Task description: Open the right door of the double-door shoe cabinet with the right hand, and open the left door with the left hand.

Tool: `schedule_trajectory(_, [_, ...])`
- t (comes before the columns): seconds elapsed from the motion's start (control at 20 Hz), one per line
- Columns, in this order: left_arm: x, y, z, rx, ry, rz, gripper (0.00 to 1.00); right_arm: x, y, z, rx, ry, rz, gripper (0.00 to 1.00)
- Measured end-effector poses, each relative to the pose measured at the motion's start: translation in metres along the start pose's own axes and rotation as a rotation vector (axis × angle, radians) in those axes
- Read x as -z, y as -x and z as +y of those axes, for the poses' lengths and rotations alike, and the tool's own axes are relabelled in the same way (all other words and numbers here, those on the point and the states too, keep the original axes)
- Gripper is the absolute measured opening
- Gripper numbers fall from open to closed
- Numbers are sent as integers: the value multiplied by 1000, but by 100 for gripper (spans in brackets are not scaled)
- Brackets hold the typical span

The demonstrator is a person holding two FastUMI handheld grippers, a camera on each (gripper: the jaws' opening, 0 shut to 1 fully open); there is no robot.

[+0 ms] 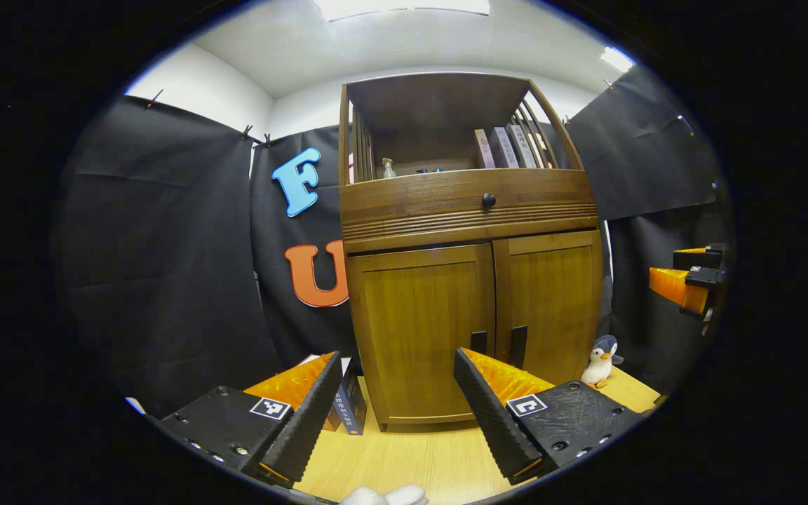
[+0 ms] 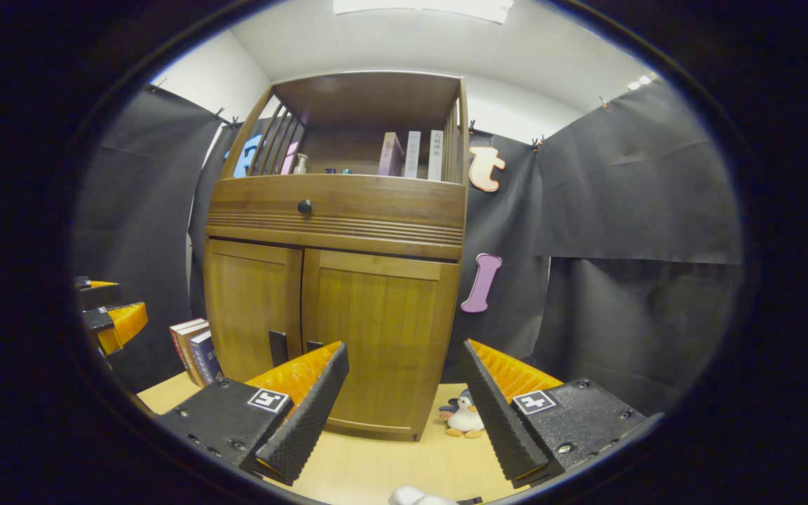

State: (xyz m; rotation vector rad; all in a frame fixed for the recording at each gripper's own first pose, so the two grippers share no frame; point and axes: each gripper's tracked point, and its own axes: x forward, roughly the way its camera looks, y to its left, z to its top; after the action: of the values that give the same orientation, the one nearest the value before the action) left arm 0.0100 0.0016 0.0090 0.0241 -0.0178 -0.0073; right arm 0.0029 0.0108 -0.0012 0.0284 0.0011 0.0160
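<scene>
L gripper (image 1: 397,403) & R gripper (image 2: 404,400) both spread apart, holding nothing, facing shoe cabinet (image 1: 470,280); both doors closed, books (image 1: 506,148) & bottle (image 1: 388,168) on its top shelf.

Right door handle (image 2: 314,345) partly hidden

Shoe cabinet (image 1: 470,280) standing on the surface (image 1: 418,456) in front of me.

Its left door (image 1: 421,330) and right door (image 1: 551,301) meet in the middle, under a drawer (image 1: 467,203); books (image 1: 509,147) stand on the open shelf above. Left of the cabinet some books (image 2: 193,347) lean on the surface; a toy penguin (image 1: 600,361) sits at its right. My left gripper (image 1: 397,393) and right gripper (image 2: 404,393) are before the doors, apart from them.
</scene>
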Motion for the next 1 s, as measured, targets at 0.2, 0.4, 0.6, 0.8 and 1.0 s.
schedule_trajectory(0.2, [-1, -5, -5, 23, 17, 4, 96, 4, 1, -4, 12, 5, 13, 100])
schedule_trajectory(0.4, [-1, -8, -5, 36, 22, 6, 96, 6, -3, -1, 15, 0, 20, 100])
schedule_trajectory(0.6, [0, -9, -4, 45, 35, 12, 96, 16, -10, 5, 8, 11, 30, 100])
schedule_trajectory(0.8, [-1, -6, 3, 40, 42, 20, 96, 35, -33, 21, -12, 12, 48, 100])
schedule_trajectory(1.0, [-1, 1, 18, 14, 42, 27, 96, 69, -63, 60, -66, 2, 98, 100])
